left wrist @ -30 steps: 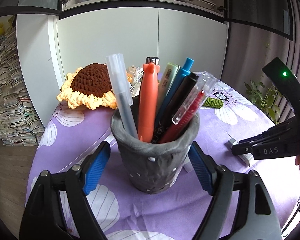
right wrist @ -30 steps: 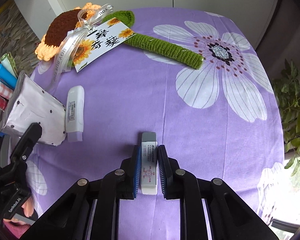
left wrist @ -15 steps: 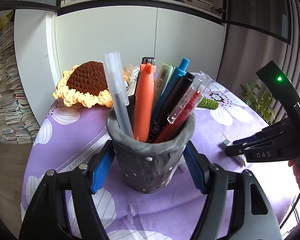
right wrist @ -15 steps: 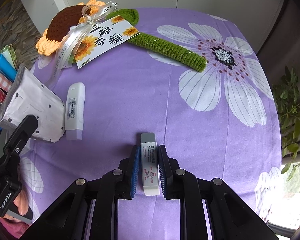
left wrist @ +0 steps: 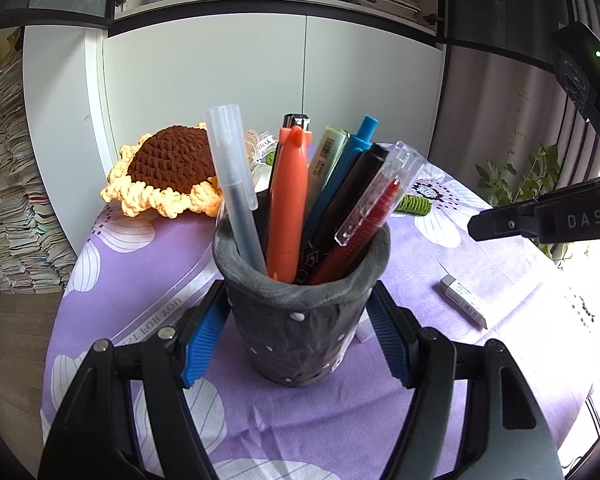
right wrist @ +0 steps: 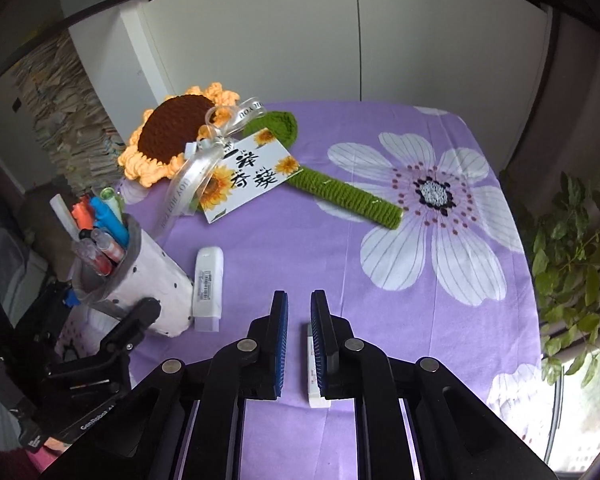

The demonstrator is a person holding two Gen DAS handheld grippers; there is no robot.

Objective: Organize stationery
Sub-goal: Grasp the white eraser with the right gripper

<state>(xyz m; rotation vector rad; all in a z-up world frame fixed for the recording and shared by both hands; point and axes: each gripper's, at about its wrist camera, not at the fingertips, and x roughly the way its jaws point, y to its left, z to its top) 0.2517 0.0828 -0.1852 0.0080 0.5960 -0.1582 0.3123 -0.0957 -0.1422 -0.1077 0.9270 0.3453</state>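
Note:
A grey pen holder (left wrist: pixel 300 312) with several pens stands on the purple flowered cloth (left wrist: pixel 148 256). My left gripper (left wrist: pixel 296 344) is shut on it, one blue pad pressing each side. In the right wrist view the holder (right wrist: pixel 152 292) is at the left. A white eraser (left wrist: pixel 462 300) lies flat on the cloth. My right gripper (right wrist: pixel 299 312) hangs above it, its jaws closing to a narrow gap with nothing between them. The eraser (right wrist: pixel 318 398) shows partly under its right finger. In the left wrist view the right gripper (left wrist: pixel 476 226) is at the right edge.
A white capped stick (right wrist: pixel 209 284) lies beside the holder. A crocheted sunflower (right wrist: pixel 172 136) with a card (right wrist: pixel 248 176) and green stem (right wrist: pixel 348 196) lies at the back. White cabinet doors (left wrist: pixel 260 100) stand behind the table. A plant (right wrist: pixel 572 240) is at the right.
My left jaws closed onto the pen holder. My right gripper rose off the cloth and tilted up; the eraser it gripped stayed on the table, and the jaws narrowed.

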